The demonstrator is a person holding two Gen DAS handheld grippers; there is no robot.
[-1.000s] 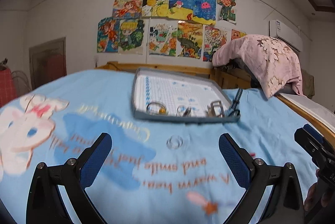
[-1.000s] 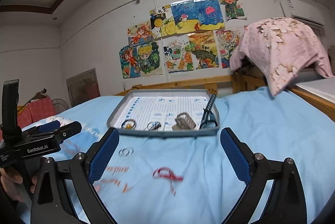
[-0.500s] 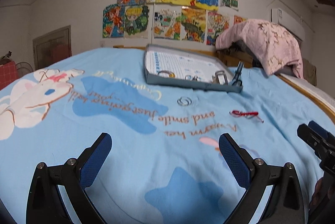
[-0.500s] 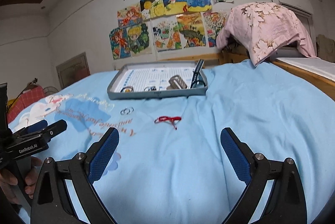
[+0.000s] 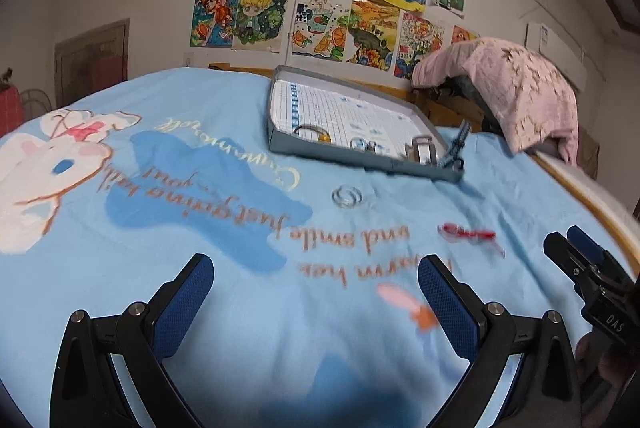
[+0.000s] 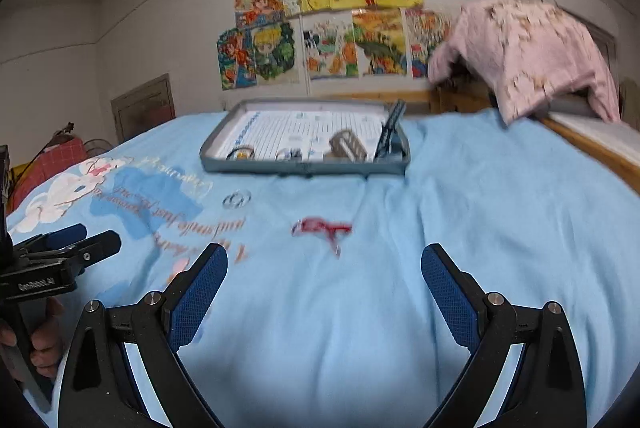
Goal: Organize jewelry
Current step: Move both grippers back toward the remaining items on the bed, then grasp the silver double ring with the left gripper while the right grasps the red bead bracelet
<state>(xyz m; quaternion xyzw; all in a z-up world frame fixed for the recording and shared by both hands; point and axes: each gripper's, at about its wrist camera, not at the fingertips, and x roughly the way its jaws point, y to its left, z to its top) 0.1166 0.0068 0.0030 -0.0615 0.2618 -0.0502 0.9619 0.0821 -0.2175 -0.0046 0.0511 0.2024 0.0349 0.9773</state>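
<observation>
Blue blanket (image 5: 240,308) fills more of my view than half a second ago: I have tipped down and moved closer, so the tray (image 5: 360,159) and jewelry look larger. My left claw (image 5: 316,292) hangs over the blanket with fingers spread wide, holding nothing and touching nothing. Ahead of it, the clear rings (image 5: 347,196) lie on the cloth just short of the tray. To their right the red string (image 5: 468,232) lies apart, smeared by motion. My right claw (image 6: 324,280) is spread just as wide, empty, with the string (image 6: 320,226) beyond the gap between its fingers. The pieces in the tray are too blurred to name; its near wall hides their bases.
</observation>
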